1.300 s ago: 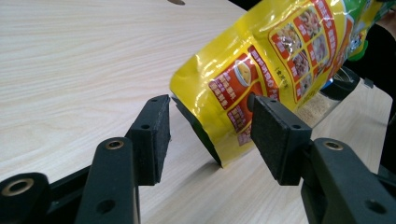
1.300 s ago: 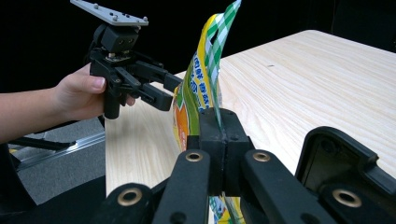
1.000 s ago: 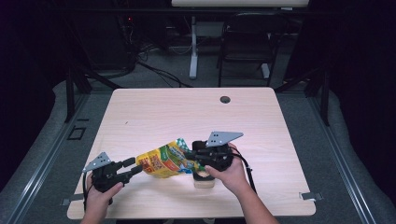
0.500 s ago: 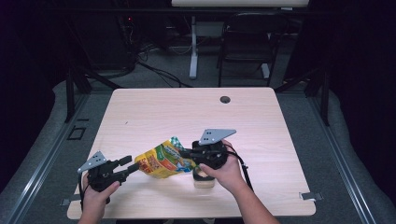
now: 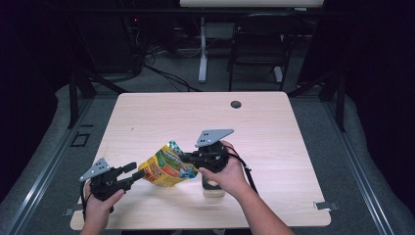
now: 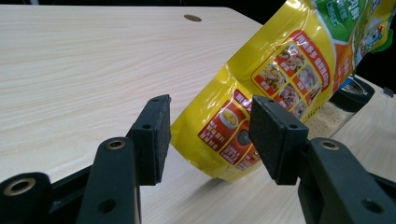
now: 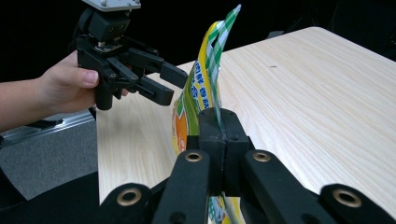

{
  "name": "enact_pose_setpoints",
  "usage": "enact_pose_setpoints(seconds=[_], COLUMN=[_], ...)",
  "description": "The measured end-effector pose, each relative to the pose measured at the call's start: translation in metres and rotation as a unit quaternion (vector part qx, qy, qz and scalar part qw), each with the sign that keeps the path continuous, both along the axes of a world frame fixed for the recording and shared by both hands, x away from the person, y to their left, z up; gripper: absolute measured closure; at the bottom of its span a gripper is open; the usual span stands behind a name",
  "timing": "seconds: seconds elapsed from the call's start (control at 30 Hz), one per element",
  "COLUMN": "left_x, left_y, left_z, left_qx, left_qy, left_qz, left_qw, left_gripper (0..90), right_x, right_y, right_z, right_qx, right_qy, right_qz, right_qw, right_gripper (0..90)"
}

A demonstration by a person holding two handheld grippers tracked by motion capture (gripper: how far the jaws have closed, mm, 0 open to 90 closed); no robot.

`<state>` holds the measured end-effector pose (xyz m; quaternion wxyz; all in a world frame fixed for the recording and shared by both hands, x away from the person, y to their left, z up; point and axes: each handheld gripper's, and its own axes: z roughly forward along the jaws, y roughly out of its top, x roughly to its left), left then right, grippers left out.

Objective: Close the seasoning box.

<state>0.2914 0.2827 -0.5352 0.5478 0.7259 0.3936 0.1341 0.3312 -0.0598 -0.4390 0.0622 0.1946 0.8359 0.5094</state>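
Right gripper (image 5: 185,157): jaws pressed together on the thin top edge of a yellow snack pouch (image 5: 167,166), pinching it flat, seen close in the right gripper view (image 7: 219,140). Pouch (image 7: 198,105) hanging tilted from that grip, green-checked top corner uppermost, printed with small food photos on red and orange panels. Lower end of the pouch (image 6: 275,88) dipping toward the tabletop, lowest corner hovering just above the wood or barely touching; cannot tell which.

Left gripper (image 5: 133,172): jaws parted wide, gripping nothing. From the left gripper view (image 6: 208,135), bottom corner of the pouch sitting just ahead of and between the two black pads, nearer the right-hand pad, with visible gaps on both sides. In the right gripper view, left gripper (image 7: 166,86) held in a hand just beside the pouch's far side, tips close to the foil without clearly touching.

Directly below the right gripper, a small jar (image 5: 213,187) standing on the table, partly covered by the hand. Behind the pouch in the left gripper view, the same jar (image 6: 338,109) with a dark rim and pale granules inside.

Beneath everything, a light wood-grain table (image 5: 274,132) with a round cable hole (image 5: 236,104) near its far edge, well beyond both grippers. Around the table, grey floor, a dark room, cables and a black chair (image 5: 254,54) on the far side.
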Motion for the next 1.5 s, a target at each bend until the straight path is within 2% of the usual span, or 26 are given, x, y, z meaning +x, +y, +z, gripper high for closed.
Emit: enact_pose_setpoints(seconds=[0.1, 0.27, 0.4, 0.53, 0.73, 0.93, 1.23, 1.33, 1.5], left_x=[0.0, 0.0, 0.0, 0.0, 0.0, 0.001, 0.0, -0.001, -0.002], left_y=[0.002, 0.0, 0.001, 0.001, 0.001, 0.001, 0.005, 0.005, 0.009], left_z=[0.001, 0.001, 0.001, 0.001, 0.001, 0.0, 0.005, 0.008, 0.011], left_qx=[0.0, 0.001, 0.0, 0.001, 0.001, 0.002, 0.004, 0.004, 0.005], left_qy=[0.002, -0.001, 0.001, -0.001, 0.001, 0.002, -0.002, -0.011, -0.009], left_qz=[-0.007, -0.003, -0.007, -0.001, 0.0, -0.001, -0.002, 0.008, 0.013], left_qw=[1.0, 1.0, 1.0, 1.0, 1.0, 1.0, 1.0, 0.9999, 0.9999], left_gripper=[49.4, 49.6, 49.6, 49.6, 49.6, 49.6, 50.5, 50.4, 50.3], right_x=[0.001, 0.002, 0.005, 0.005, 0.006, 0.008, 0.011, 0.012, 0.014], right_y=[0.005, 0.01, 0.009, 0.008, 0.011, 0.018, 0.035, 0.04, 0.049], right_z=[0.003, 0.01, 0.017, 0.023, 0.022, 0.023, 0.027, 0.028, 0.028], right_qx=[-0.009, -0.023, -0.029, -0.05, -0.072, -0.073, -0.087, -0.094, -0.091], right_qy=[-0.001, -0.005, -0.006, -0.011, -0.011, -0.004, -0.007, -0.01, -0.009], right_qz=[0.0, 0.002, -0.003, -0.005, -0.003, 0.001, 0.009, 0.012, 0.016], right_qw=[1.0, 0.9997, 0.9995, 0.9987, 0.9973, 0.9973, 0.9962, 0.9954, 0.9956], right_gripper=[90.0, 90.0, 90.0, 90.0, 90.0, 90.0, 89.6, 89.5, 89.0])
